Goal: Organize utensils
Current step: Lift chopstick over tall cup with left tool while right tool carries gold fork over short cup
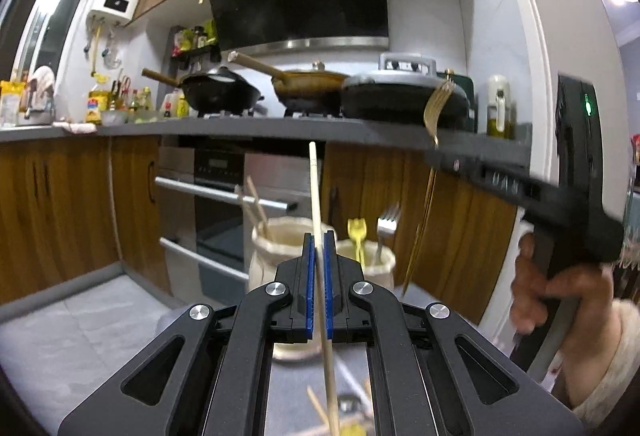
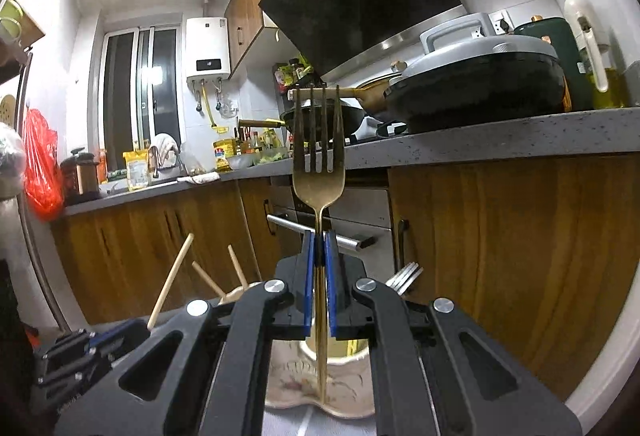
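Observation:
My left gripper [image 1: 319, 238] is shut on a pale wooden chopstick [image 1: 314, 188] that stands upright, above two cream holders. The left cream holder [image 1: 276, 236] has chopsticks in it. The right cream holder [image 1: 380, 264] has a yellow fork [image 1: 356, 232] and a silver fork [image 1: 387, 224]. My right gripper [image 2: 319, 238] is shut on a gold fork [image 2: 318, 172], tines up, above a cream holder [image 2: 340, 368]. The right gripper also shows in the left wrist view [image 1: 436, 146], up high at the right with the gold fork [image 1: 438, 104].
A grey worktop [image 1: 240, 126] with pans and bottles runs behind. Wooden cabinets and an oven [image 1: 224, 204] stand below it. More chopsticks [image 1: 320, 408] lie under my left gripper. The left gripper's body [image 2: 80, 352] sits low left in the right wrist view.

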The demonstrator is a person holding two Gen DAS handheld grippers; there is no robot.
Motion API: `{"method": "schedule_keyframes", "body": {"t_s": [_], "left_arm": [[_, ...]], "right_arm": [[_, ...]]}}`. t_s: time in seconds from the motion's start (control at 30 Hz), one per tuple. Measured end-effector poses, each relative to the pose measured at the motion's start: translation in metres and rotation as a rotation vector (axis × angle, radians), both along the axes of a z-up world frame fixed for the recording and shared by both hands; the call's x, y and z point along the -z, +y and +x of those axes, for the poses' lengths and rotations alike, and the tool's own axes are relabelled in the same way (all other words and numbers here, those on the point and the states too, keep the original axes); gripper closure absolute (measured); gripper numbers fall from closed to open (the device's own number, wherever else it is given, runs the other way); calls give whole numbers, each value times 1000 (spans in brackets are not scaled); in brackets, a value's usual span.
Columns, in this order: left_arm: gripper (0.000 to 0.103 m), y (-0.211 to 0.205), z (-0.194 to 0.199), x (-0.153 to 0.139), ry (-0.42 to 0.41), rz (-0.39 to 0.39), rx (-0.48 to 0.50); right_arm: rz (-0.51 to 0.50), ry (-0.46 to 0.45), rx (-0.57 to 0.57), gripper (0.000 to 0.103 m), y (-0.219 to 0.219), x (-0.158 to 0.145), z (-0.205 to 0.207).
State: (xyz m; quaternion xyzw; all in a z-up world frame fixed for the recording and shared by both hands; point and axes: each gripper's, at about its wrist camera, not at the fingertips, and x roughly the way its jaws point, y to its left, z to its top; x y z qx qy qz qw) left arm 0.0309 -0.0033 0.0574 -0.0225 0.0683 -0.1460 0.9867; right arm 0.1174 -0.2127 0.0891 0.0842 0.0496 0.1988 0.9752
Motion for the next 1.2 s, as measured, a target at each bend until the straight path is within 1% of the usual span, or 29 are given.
{"method": "schedule_keyframes", "body": {"t_s": [0.07,0.13,0.27,0.3,0.4,0.47,0.63,0.77,0.9,1.07,1.2], "left_arm": [[98,-4,12,-10,-30,18,-9],[98,-6,24,-20,-49,14,-9],[98,-6,53,-40,-58,-38,1],[98,-6,62,-43,-61,-55,-9],[98,-3,86,-48,-43,-104,-13],[98,-2,99,-48,-37,-110,-25],[98,-11,122,-43,-50,-63,-74],[98,-18,129,-35,-85,-26,-121],[98,-23,138,-30,-113,10,-162],[98,-30,139,-21,-133,69,-169],[98,-32,132,-15,-133,93,-140]], "right_arm": [[13,-10,4,98,0,-2,7],[35,-22,14,98,-3,-4,16],[79,-44,28,98,-10,-3,25],[87,-49,32,98,-12,-4,27],[112,-52,43,98,-20,-4,35],[123,-40,59,98,-25,-3,42],[148,-17,61,98,-31,2,49],[195,-34,51,98,-31,15,52],[185,-36,51,98,-21,23,53],[141,-22,46,98,-11,26,56],[131,3,47,98,-10,27,60]]}}
